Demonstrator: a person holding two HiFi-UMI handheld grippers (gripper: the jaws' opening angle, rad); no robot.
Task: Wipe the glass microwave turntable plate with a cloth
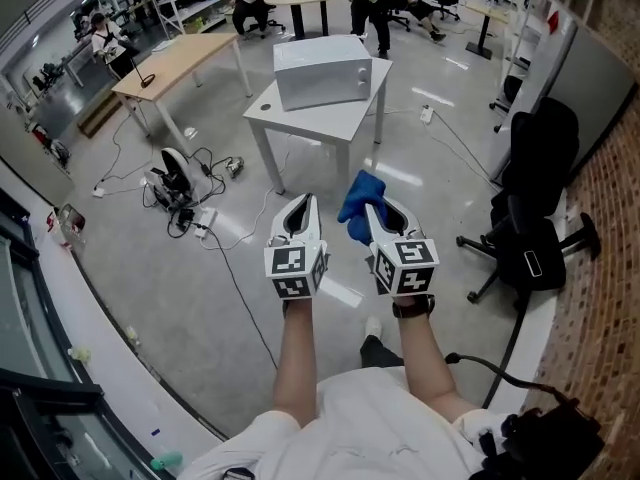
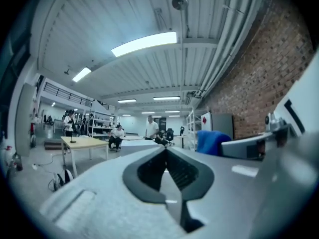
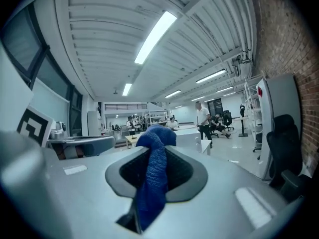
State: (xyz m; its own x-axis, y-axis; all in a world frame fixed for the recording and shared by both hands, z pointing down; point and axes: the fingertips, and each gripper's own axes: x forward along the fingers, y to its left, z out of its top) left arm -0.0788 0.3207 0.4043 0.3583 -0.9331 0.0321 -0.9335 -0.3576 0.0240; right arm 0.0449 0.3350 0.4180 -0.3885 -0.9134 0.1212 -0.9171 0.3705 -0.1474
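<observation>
My right gripper (image 1: 372,208) is shut on a blue cloth (image 1: 358,200), which sticks up out of the jaw tips. In the right gripper view the cloth (image 3: 154,171) hangs down between the closed jaws of that gripper (image 3: 155,148). To its left, my left gripper (image 1: 303,202) is held at the same height, and in its own view the left gripper (image 2: 166,151) has its jaws together with nothing in them. A white microwave (image 1: 322,70) stands on a white table (image 1: 335,120) some steps ahead, well beyond both grippers. No glass turntable plate shows in any view.
A black office chair (image 1: 530,243) stands at the right near a brick wall. Cables and a power strip (image 1: 185,203) lie on the floor at the left. A wooden table (image 1: 175,60) and several people are farther back.
</observation>
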